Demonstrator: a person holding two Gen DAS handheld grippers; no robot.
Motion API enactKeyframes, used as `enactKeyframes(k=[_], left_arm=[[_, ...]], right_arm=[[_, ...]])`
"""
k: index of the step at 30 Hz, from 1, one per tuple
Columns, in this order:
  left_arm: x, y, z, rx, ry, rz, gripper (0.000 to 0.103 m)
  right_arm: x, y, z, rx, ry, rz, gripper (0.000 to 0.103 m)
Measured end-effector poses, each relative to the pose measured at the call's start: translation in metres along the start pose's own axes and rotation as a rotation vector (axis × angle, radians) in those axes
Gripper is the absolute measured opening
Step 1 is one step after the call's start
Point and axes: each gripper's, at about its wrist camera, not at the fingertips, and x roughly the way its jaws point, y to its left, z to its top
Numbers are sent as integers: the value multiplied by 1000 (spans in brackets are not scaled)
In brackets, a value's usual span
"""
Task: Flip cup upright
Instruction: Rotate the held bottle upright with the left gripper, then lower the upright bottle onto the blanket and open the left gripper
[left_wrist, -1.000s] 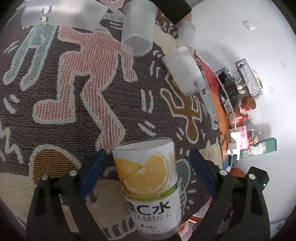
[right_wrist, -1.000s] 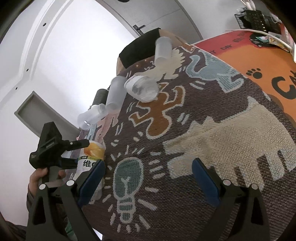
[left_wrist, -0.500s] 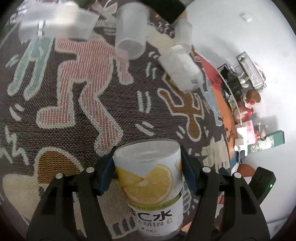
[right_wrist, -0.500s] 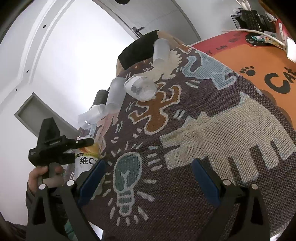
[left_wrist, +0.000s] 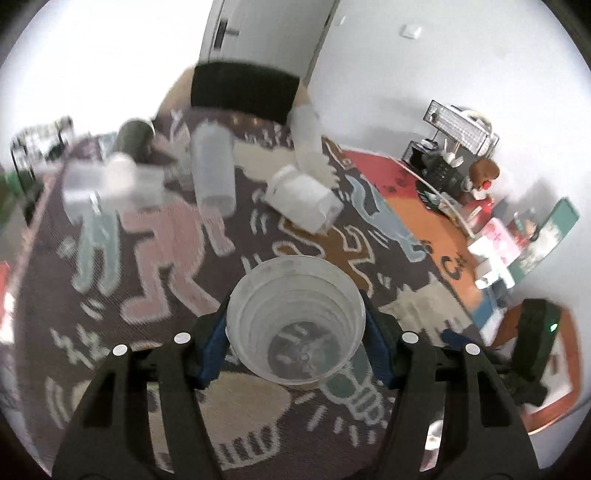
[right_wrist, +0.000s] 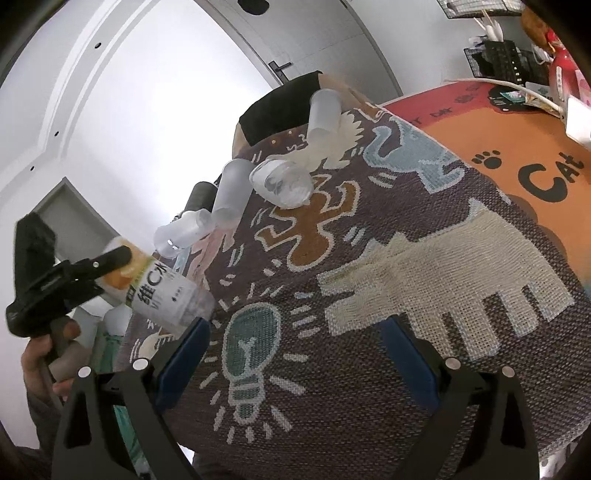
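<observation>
1. Your left gripper (left_wrist: 295, 332) grips the cup (left_wrist: 295, 325), its blue fingers (left_wrist: 212, 341) pressed on either side of the wall. In the left wrist view the open mouth faces the camera and you look down to the clear base.

2. From the right wrist view, the cup (right_wrist: 162, 288) is lifted off the woven mat (right_wrist: 406, 258), near the tabletop's left edge, and tilted, its printed orange label showing. The flip looks about midway: the cup is neither on its side nor standing.

3. Your right gripper (right_wrist: 295, 354) hangs over the mat with its fingers spread wide and nothing between them. It takes no part in this step.

4. Next, finish the turn of your left wrist until the base points straight down, then lower the cup onto a bare patch of mat before you let go.

5. Several frosted cups (left_wrist: 214, 170) lie tipped towards the far edge, well apart from your cup, so set it down on the near side.

6. Release only once the base sits flat; the woven surface may let a tilted cup topple.
</observation>
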Motion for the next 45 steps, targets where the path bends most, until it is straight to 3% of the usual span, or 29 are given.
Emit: enactKeyframes(k=[5, 19, 20, 23, 26, 38, 45], left_arm=[[-9, -16, -2, 86, -57, 79, 63], [8, -48, -32, 236, -35, 149, 63], [9, -48, -33, 235, -33, 148, 65], [9, -47, -35, 222, -24, 143, 87], [-1, -47, -38, 213, -57, 122, 97], [-48, -32, -55, 122, -172, 64, 97], [-79, -18, -76, 71, -236, 72, 97]], right_arm=[[-2, -4, 1, 5, -5, -11, 92], [1, -7, 1, 6, -1, -25, 92], [0, -6, 0, 2, -2, -26, 92], [-1, -3, -1, -8, -5, -30, 92], [-4, 1, -2, -19, -11, -35, 93], [-26, 31, -5, -92, -68, -39, 95], [-37, 51, -12, -144, -92, -36, 95]])
